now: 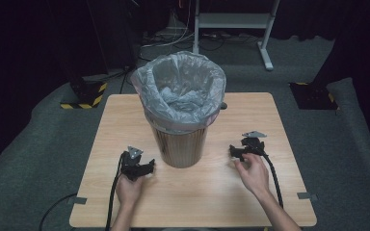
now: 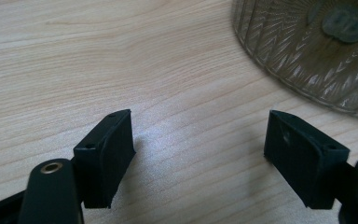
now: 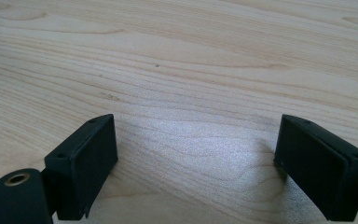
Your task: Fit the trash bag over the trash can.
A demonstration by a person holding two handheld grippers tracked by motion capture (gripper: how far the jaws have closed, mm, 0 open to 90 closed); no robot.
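Note:
A round ribbed bin (image 1: 179, 144) stands in the middle of the wooden table (image 1: 250, 192), lined with a grey plastic bag (image 1: 179, 86) folded over its rim. My left gripper (image 1: 149, 167) rests on the table just left of the bin's base, held by a hand. In the left gripper view its jaws stand wide apart over bare wood (image 2: 199, 154), with the bin's ribbed base (image 2: 307, 56) at the upper right. My right gripper (image 1: 233, 151) lies right of the bin, a hand beside it. Its jaws are open over bare wood (image 3: 196, 158), nothing between them.
The table stands on grey carpet (image 1: 347, 144). Beyond it are a white metal frame (image 1: 231, 21), loose cables (image 1: 168, 38) and two black stand bases with yellow-black tape (image 1: 84, 96). A small dark object (image 1: 223, 105) sits on the table behind the bin.

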